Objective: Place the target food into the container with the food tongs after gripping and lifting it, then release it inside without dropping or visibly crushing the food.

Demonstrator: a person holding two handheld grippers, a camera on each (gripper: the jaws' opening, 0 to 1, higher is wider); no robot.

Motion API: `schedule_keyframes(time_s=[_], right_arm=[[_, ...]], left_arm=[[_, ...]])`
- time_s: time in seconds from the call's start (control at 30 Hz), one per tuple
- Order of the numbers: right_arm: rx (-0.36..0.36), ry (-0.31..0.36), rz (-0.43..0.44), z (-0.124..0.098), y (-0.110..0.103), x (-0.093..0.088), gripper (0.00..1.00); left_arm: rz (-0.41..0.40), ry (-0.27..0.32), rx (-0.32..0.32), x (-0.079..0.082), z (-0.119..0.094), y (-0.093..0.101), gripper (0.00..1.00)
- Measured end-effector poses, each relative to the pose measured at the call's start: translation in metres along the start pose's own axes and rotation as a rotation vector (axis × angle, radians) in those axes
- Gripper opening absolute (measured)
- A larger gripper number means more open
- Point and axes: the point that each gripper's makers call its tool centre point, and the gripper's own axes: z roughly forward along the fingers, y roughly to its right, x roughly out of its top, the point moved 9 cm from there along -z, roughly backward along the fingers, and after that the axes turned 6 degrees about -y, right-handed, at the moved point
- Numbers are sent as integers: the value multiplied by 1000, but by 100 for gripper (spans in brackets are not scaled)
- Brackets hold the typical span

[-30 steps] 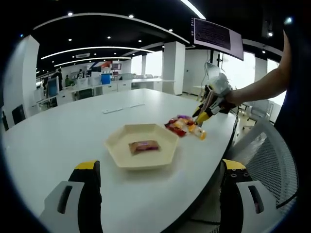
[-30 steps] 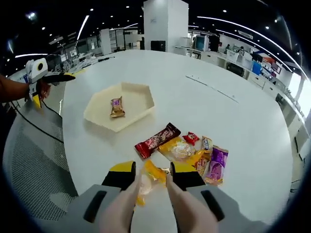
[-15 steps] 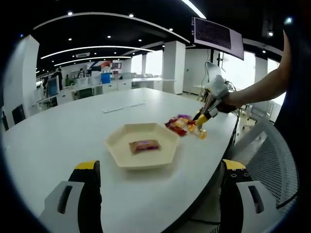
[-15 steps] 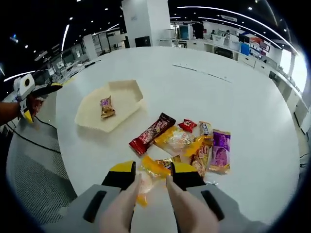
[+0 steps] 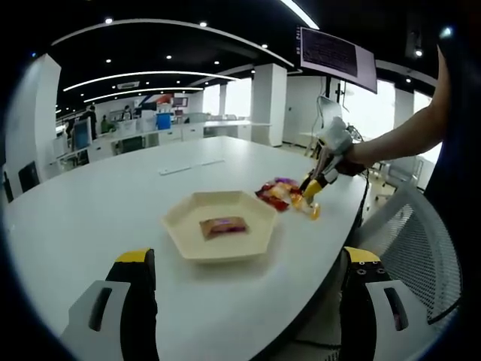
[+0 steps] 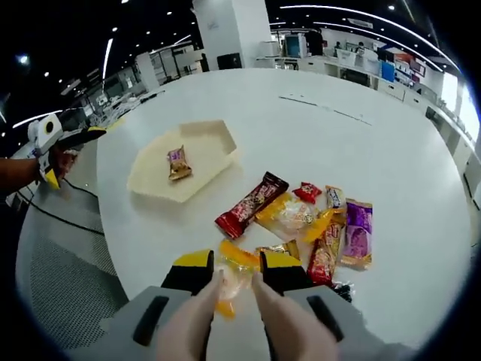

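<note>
Landmark: cream hexagonal shallow tray (image 6: 201,154) on round white table (image 6: 391,233).
- Small brown-and-purple wrapped snack (image 6: 179,162): inside tray, near centre.
- Heap of wrapped snacks (image 6: 316,226), red, yellow, purple: on table beside tray, apart from it.
- Orange-yellow clear-wrapped snack (image 6: 234,277): beyond heap from tray, at table edge.
- Right gripper (image 6: 233,272): jaws closed narrow, pinching orange-yellow snack between tong-like tips.
- Left gripper (image 5: 244,274): jaws spread wide, nothing held, tray ahead between them.
</note>
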Motion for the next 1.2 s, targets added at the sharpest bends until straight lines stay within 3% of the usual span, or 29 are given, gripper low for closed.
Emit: schedule_keyframes(time_s=[0.37,1.2], right_arm=[[2,8,-31,-3,5,5,14],[-27,-6,-94,-21,11,23,14]], left_arm=[[0,-2,-3,0,1,0,100],[6,-4,-10,0,3,-3,100]])
